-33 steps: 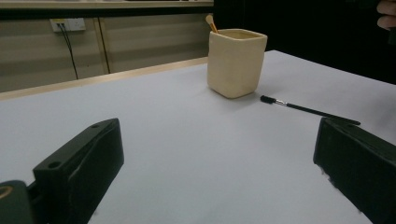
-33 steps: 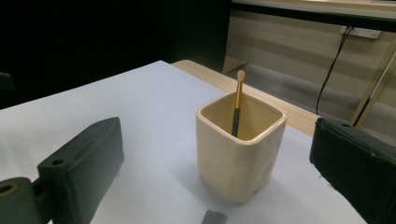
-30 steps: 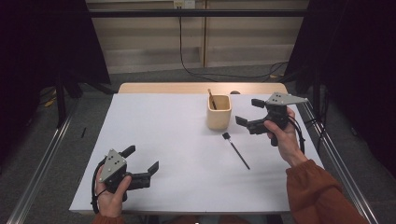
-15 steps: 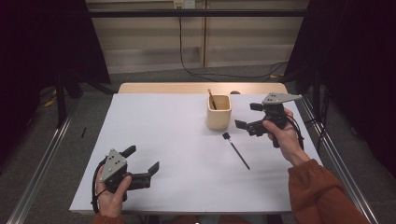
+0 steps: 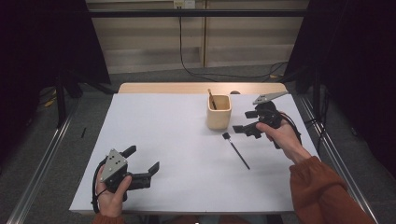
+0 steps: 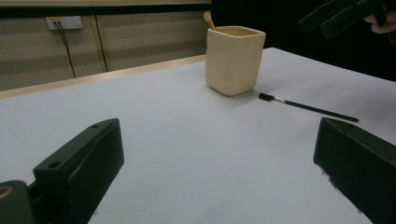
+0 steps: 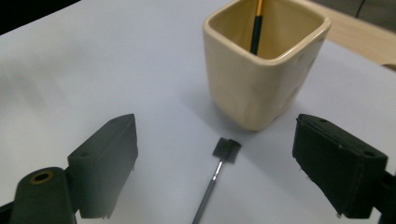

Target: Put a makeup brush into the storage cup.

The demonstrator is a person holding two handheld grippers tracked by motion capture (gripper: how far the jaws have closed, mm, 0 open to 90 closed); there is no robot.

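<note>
Items on the white table (image 5: pixel 177 154): one cream cup (image 5: pixel 219 112), square-sided with rounded corners; two brushes.

Brush one (image 5: pixel 211 99): wooden handle, standing tilted inside the cup.

Brush two (image 5: pixel 236 150): thin black handle, metal collar, flat dark head. It lies flat on the table just beside the cup, head toward it.

Right gripper (image 5: pixel 248 122): hovering above the loose brush's head; jaws wide, just been closing slightly, holding nothing.

Left gripper (image 5: pixel 142 161): at the near left, well apart; jaws wide, empty.
</note>
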